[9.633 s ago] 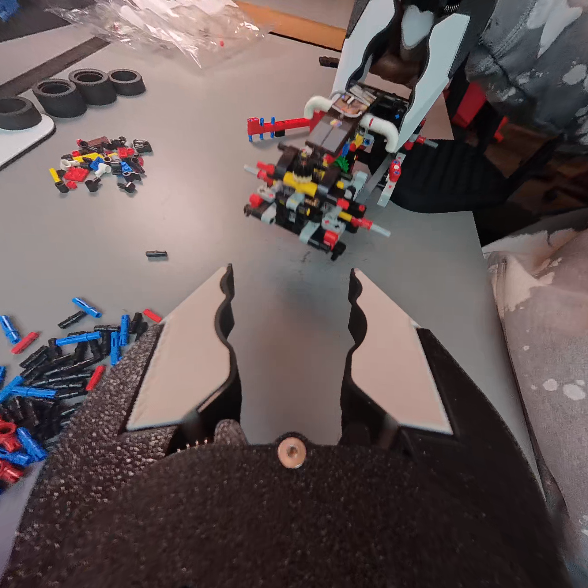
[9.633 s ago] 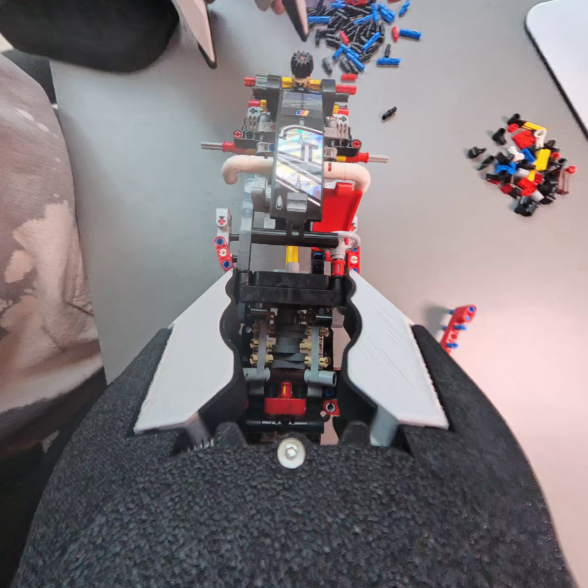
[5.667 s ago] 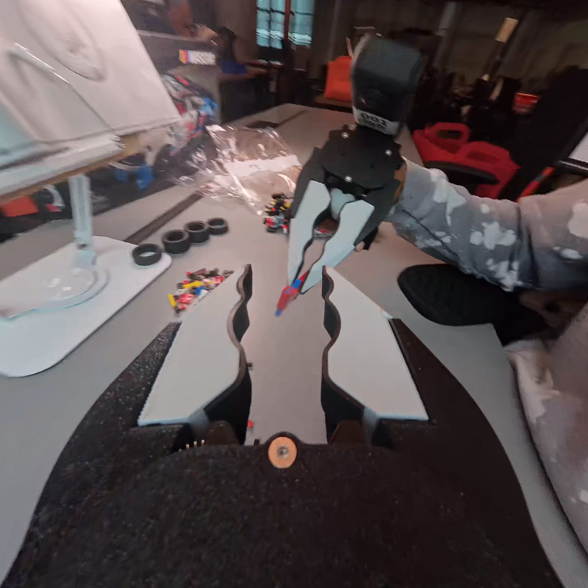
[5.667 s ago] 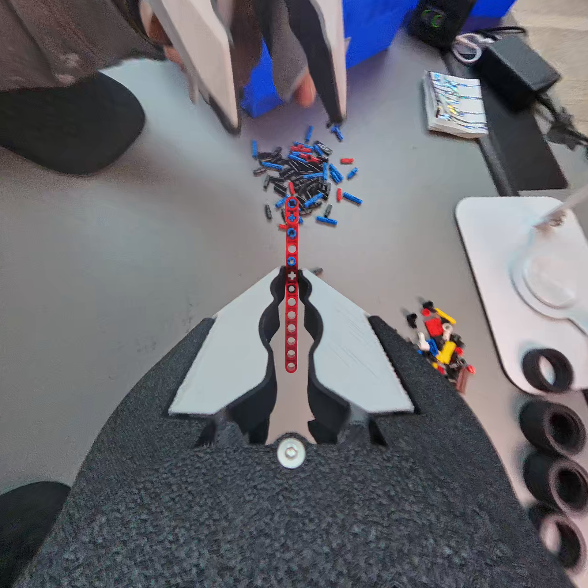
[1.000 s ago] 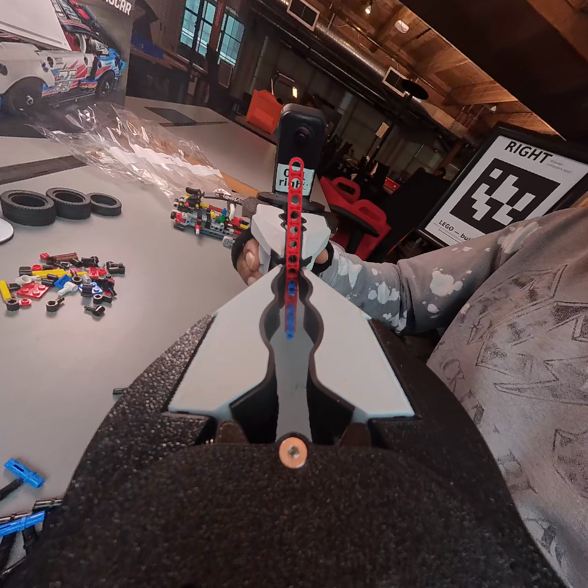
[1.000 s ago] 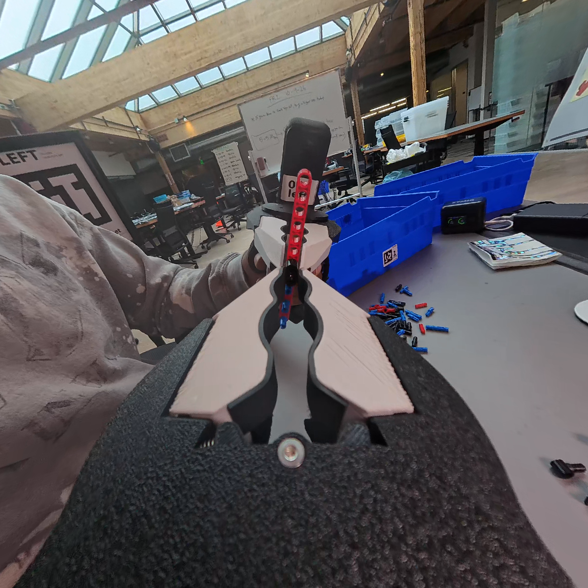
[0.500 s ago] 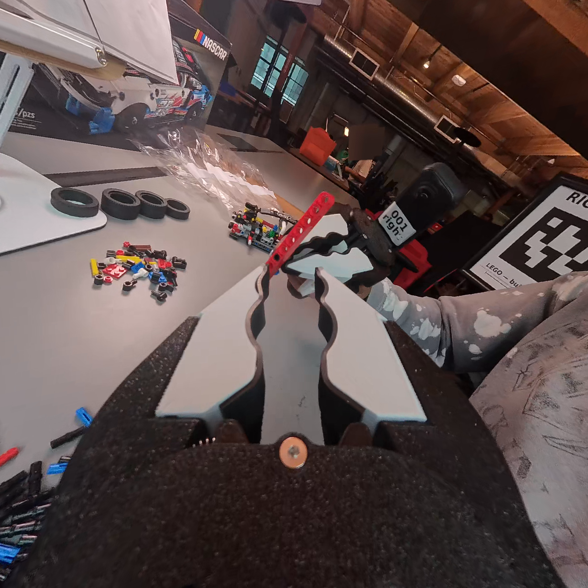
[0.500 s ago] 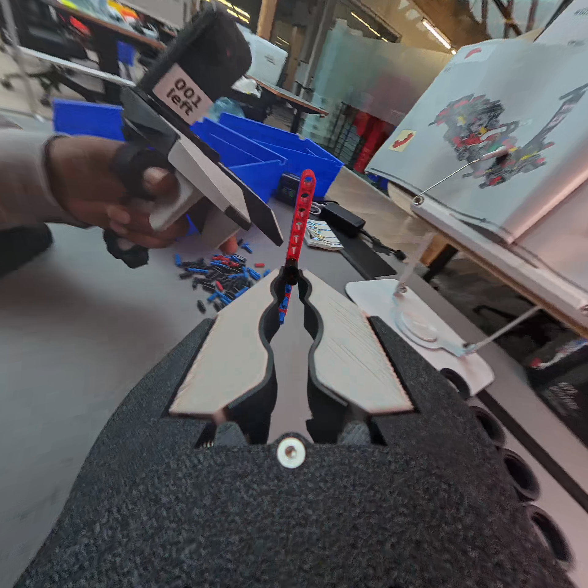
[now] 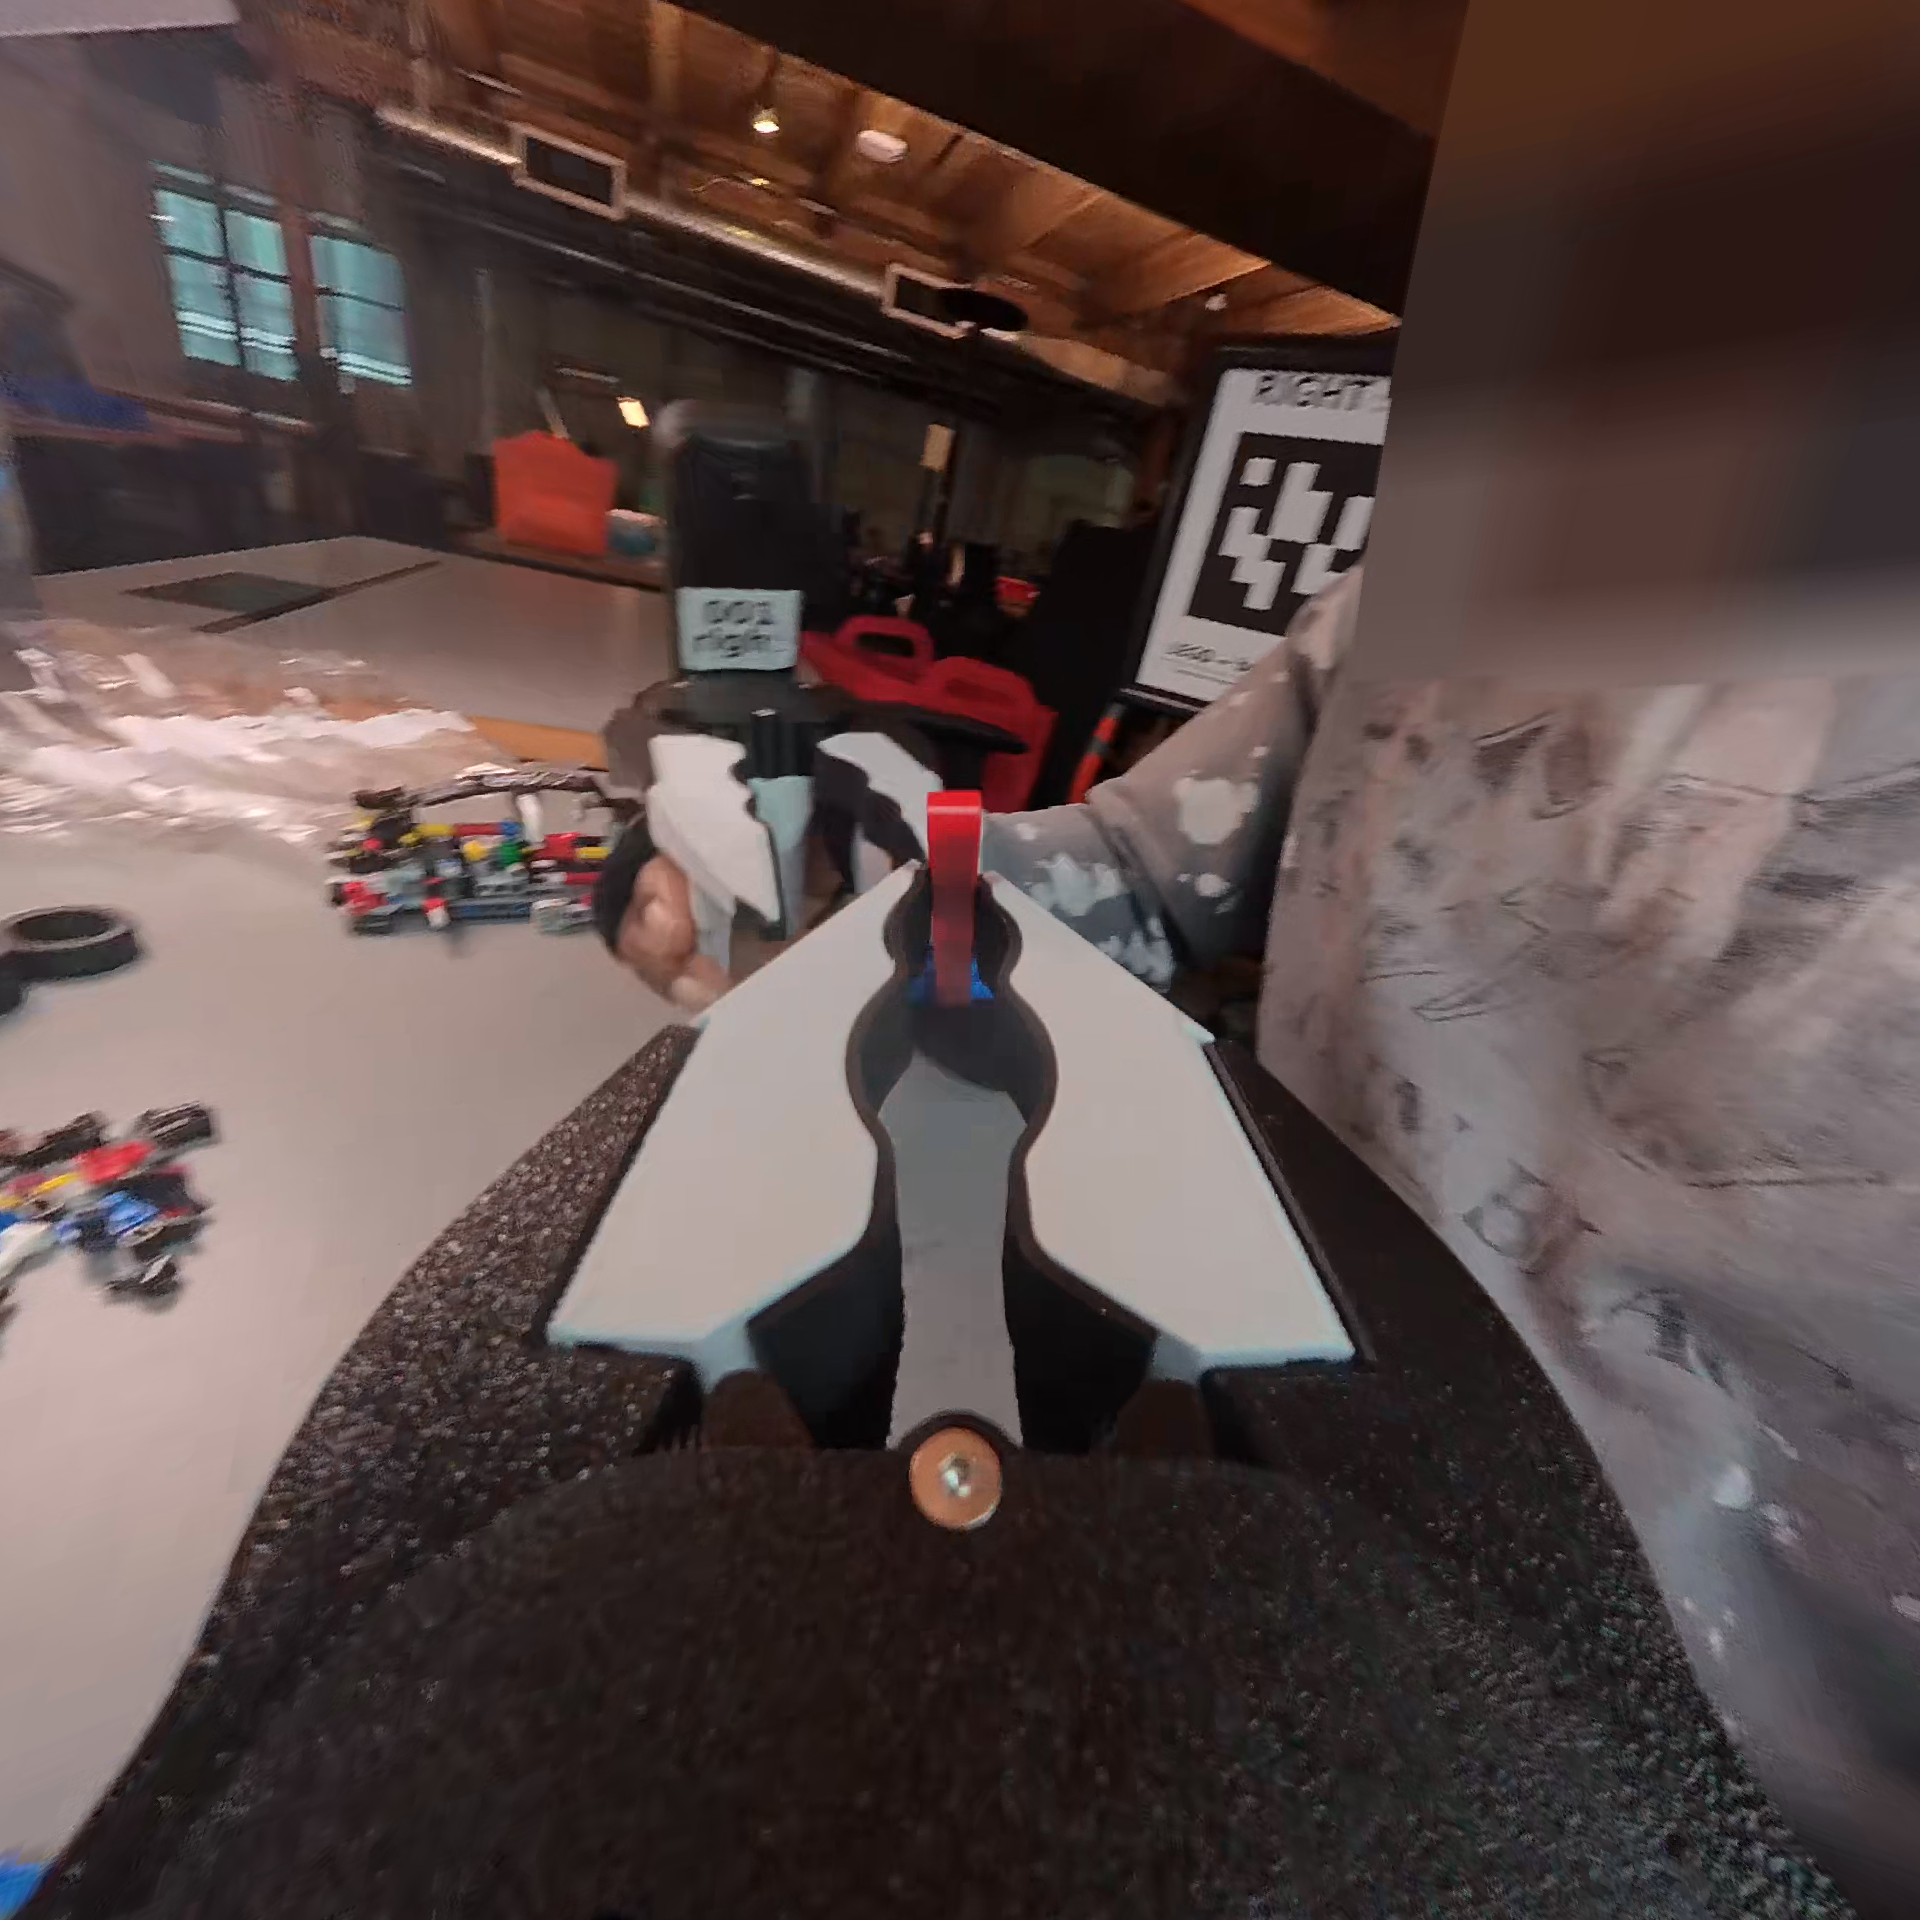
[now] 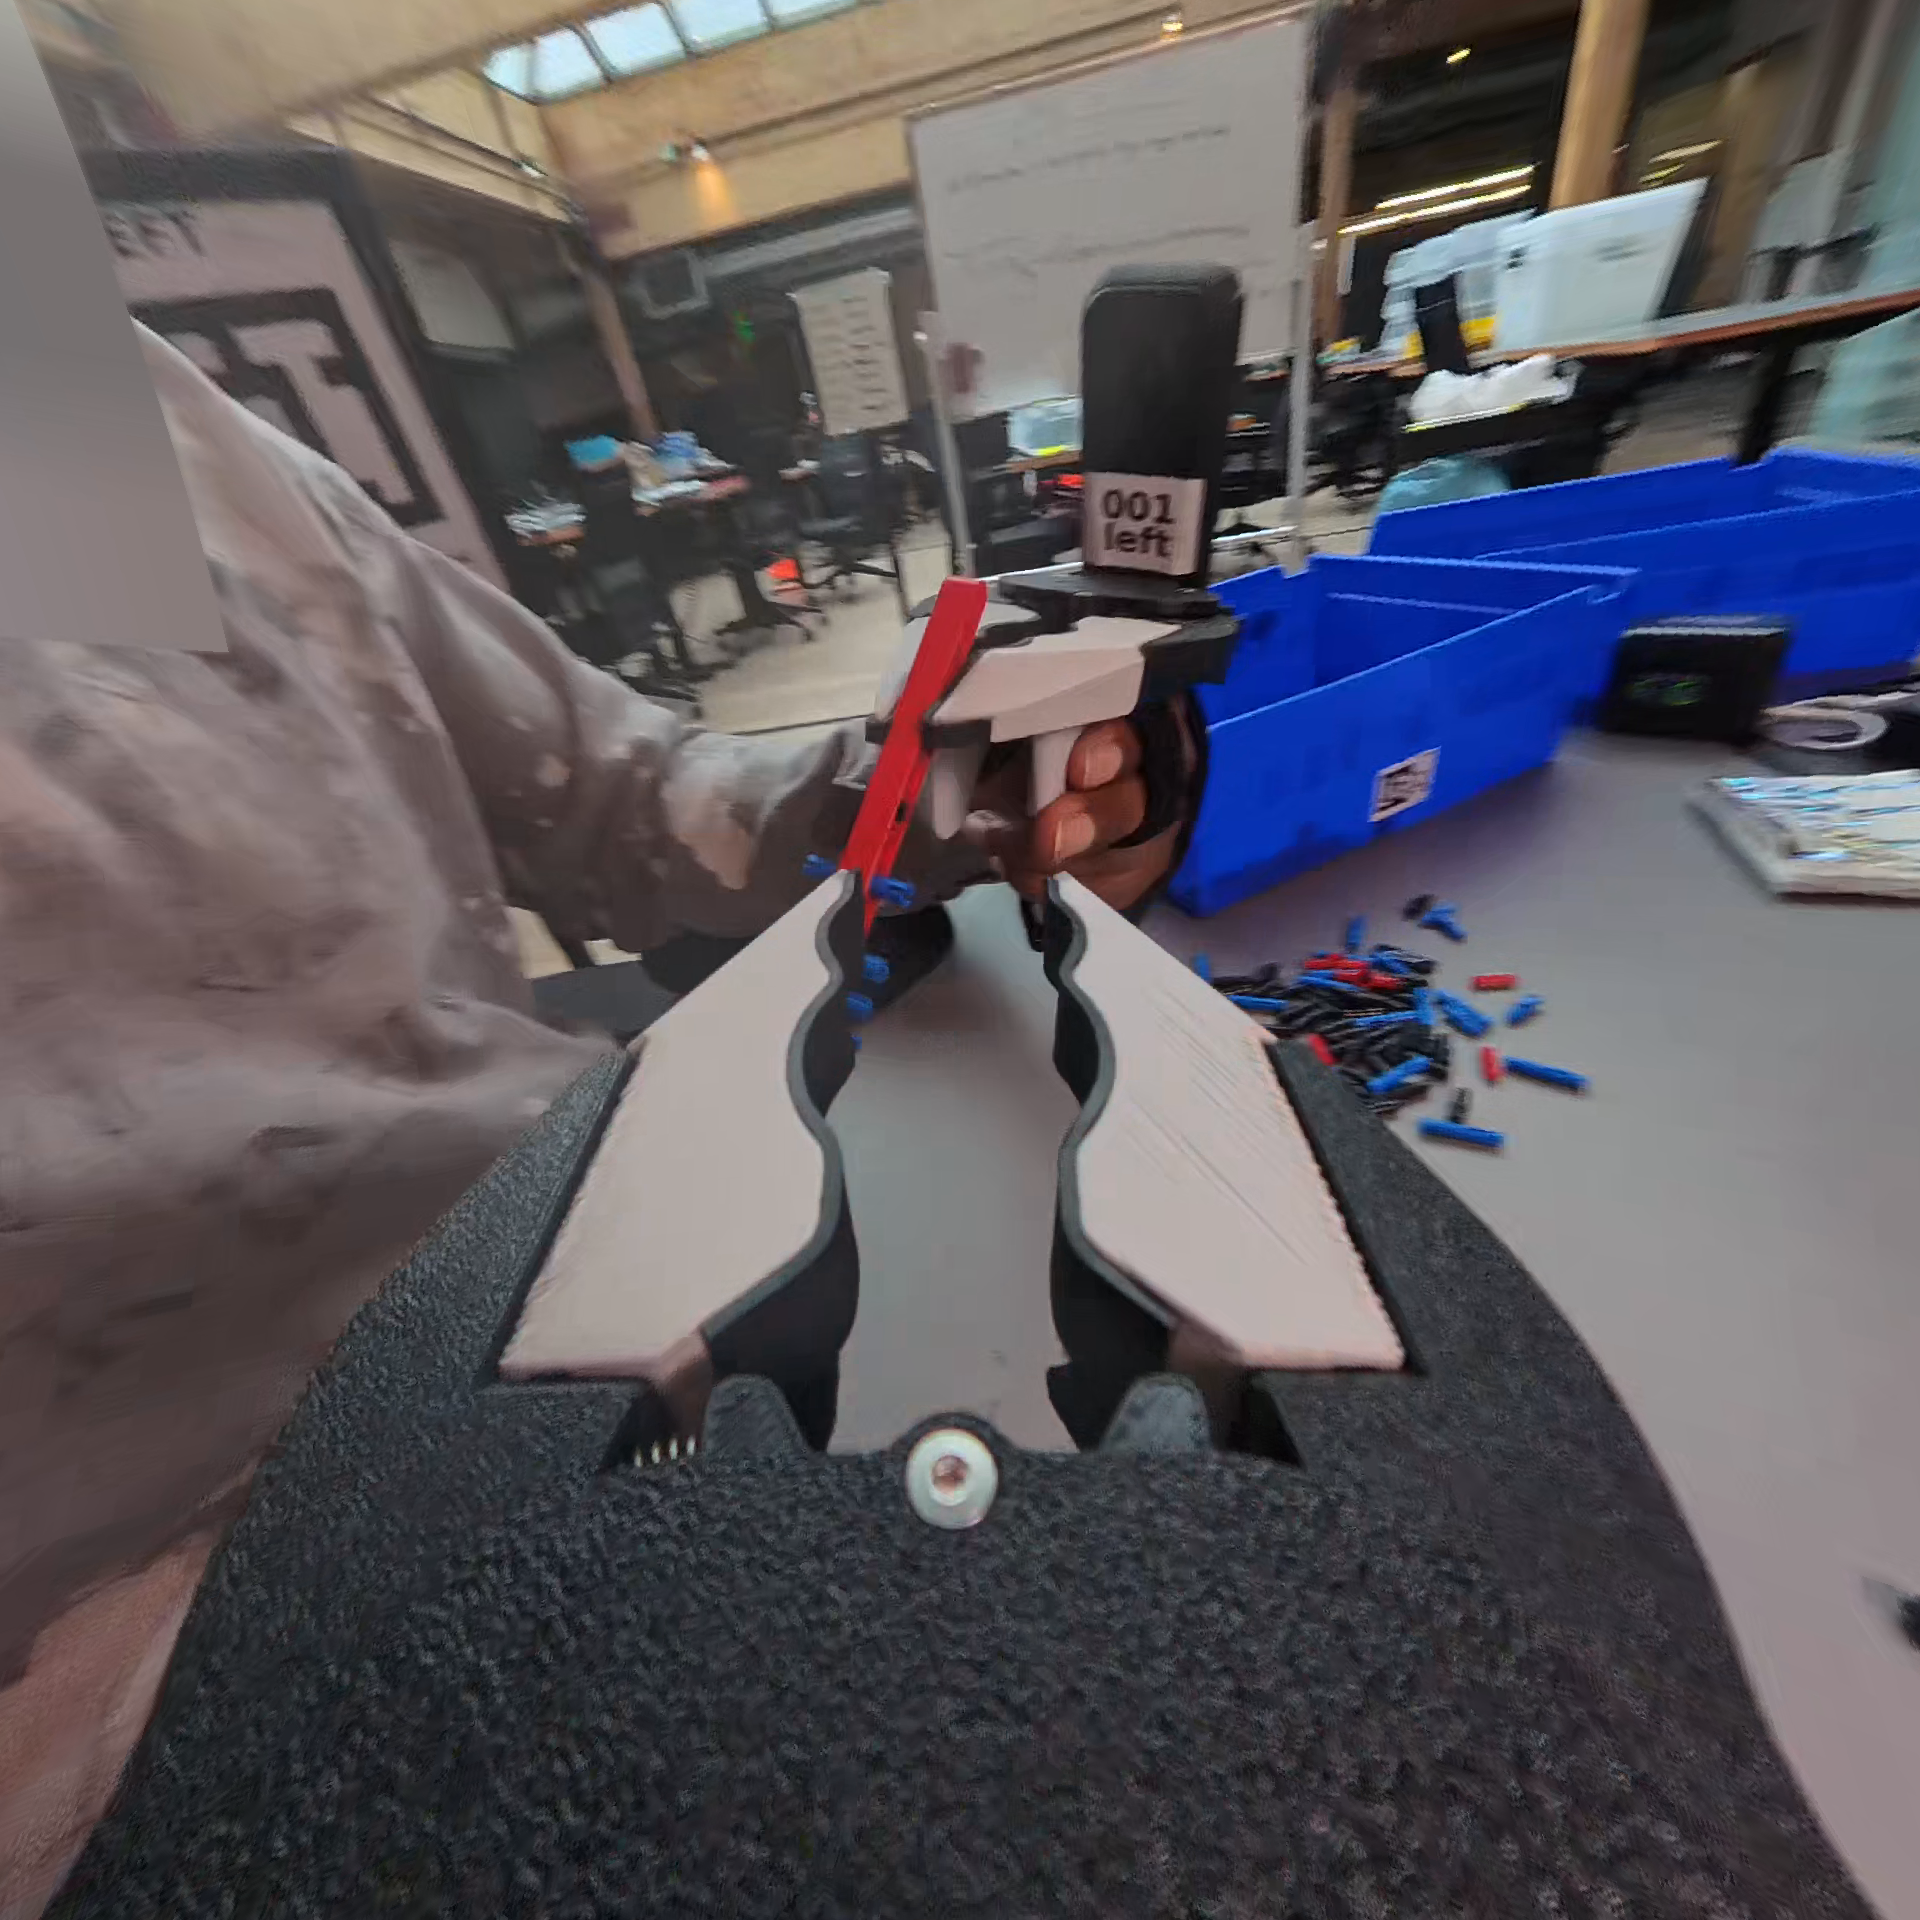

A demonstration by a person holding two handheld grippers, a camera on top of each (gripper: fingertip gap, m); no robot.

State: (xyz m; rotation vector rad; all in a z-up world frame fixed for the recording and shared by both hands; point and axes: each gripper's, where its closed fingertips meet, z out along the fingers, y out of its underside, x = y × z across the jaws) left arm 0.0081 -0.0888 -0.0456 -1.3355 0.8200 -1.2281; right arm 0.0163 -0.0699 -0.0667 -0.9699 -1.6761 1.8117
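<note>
My left gripper (image 9: 951, 875) is shut on a red beam (image 9: 954, 831) with blue pins (image 9: 920, 987), held upright above the grey table (image 9: 312, 1091). In the right wrist view the same beam (image 10: 920, 717) slants down from the left gripper (image 10: 920, 727), and its lower end, with blue pins (image 10: 883, 888), lies against my right gripper's left fingertip (image 10: 831, 914). My right gripper (image 10: 954, 896) is open and holds nothing. It also shows open in the left wrist view (image 9: 800, 852), just beyond the beam.
A part-built brick vehicle (image 9: 468, 868) lies on the table at the back left, with a black tyre (image 9: 68, 940) and a pile of mixed small parts (image 9: 104, 1195). Blue bins (image 10: 1455, 644), a pile of black, blue and red pins (image 10: 1382, 1023) and a booklet (image 10: 1818, 831) are on the right. Less than 4 cm separates the two grippers' tips.
The red beam has passed from my right gripper to my left. The left gripper has shut on it and the right gripper has opened and let go.
</note>
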